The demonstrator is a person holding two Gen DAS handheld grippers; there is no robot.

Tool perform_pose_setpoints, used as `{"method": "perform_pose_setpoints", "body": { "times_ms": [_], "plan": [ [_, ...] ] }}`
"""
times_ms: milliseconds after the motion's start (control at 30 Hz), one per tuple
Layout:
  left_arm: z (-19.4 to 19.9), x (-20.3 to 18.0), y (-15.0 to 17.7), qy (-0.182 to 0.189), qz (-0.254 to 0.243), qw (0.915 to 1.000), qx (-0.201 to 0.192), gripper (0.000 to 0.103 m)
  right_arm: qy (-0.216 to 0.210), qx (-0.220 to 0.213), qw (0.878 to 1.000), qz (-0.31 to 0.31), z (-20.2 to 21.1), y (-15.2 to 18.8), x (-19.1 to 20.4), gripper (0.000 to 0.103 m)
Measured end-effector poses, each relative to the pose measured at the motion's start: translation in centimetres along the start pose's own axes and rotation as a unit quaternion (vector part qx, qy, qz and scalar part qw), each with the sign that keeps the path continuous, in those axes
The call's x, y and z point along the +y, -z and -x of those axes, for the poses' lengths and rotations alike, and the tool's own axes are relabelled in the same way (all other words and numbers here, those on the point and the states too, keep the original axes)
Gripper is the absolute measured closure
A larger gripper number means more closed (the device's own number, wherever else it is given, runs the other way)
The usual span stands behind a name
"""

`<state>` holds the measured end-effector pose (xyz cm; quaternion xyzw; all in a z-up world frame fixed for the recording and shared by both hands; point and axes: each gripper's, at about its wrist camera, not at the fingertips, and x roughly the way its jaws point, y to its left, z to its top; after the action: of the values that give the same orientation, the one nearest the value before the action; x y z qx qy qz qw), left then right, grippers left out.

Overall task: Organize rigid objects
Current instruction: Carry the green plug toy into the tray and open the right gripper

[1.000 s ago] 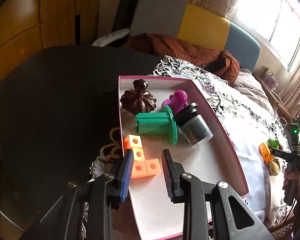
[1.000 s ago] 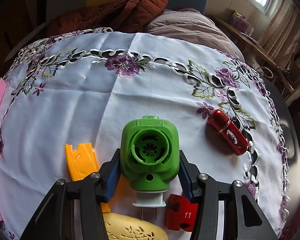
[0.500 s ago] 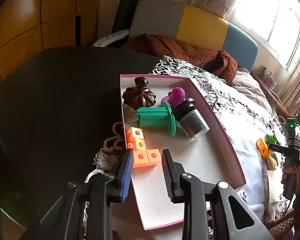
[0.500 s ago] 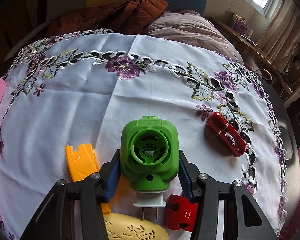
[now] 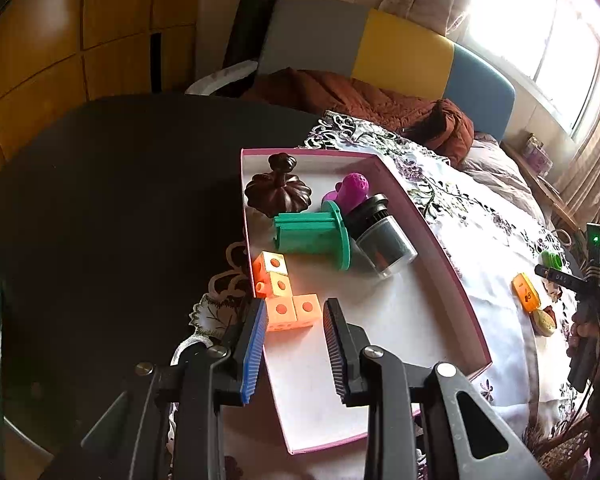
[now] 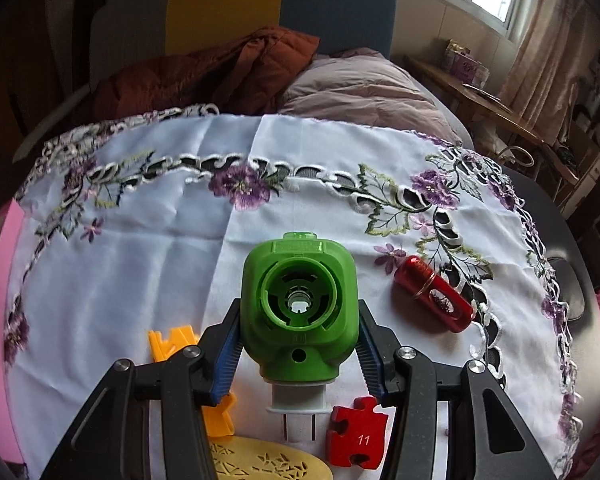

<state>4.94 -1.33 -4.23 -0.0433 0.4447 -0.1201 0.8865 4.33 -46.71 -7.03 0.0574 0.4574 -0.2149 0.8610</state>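
A pink-rimmed tray holds an orange cube block piece, a green spool, a dark jar, a purple toy and a brown pumpkin-shaped lid. My left gripper is open and empty, just in front of the orange blocks. My right gripper is shut on a green plug-in device and holds it above the white embroidered cloth. It shows far right in the left wrist view.
On the cloth lie a red capsule, a red puzzle piece, an orange plastic piece and a yellow oval. The tray's pink edge is at the left. A dark table lies left of the tray.
My right gripper has lifted the green plug-in device off the cloth. My left gripper has drawn back a little from the orange blocks.
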Motion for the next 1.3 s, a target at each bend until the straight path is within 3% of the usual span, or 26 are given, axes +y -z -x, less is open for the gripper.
{"method": "perform_pose_setpoints", "body": {
  "times_ms": [300, 500, 667, 833, 1033, 1300],
  "plan": [
    [0.0, -0.3, 0.1, 0.0, -0.005, 1.0, 0.001, 0.074, -0.028, -0.009, 1.0, -0.001, 0.6, 0.0, 0.4, 0.051],
    [-0.2, -0.3, 0.1, 0.002, -0.008, 1.0, 0.003, 0.074, -0.072, -0.022, 0.997, 0.017, 1.8, 0.1, 2.1, 0.051],
    [-0.2, -0.1, 0.2, 0.004, -0.005, 1.0, 0.005, 0.074, -0.1, -0.002, 0.994, 0.031, 2.1, 0.4, 3.8, 0.051],
    [-0.3, 0.1, 0.2, 0.007, 0.0, 1.0, 0.004, 0.074, -0.146, -0.005, 0.988, 0.049, 4.8, 0.2, 6.5, 0.051],
    [0.0, 0.4, 0.2, 0.011, 0.004, 0.9999, 0.002, 0.074, -0.207, -0.028, 0.971, 0.117, 9.7, 0.2, 12.5, 0.051],
    [0.2, 1.2, 0.2, 0.012, 0.014, 0.9998, 0.0, 0.074, -0.28, -0.001, 0.937, 0.209, 12.2, 3.7, 21.5, 0.051]
  ]
}}
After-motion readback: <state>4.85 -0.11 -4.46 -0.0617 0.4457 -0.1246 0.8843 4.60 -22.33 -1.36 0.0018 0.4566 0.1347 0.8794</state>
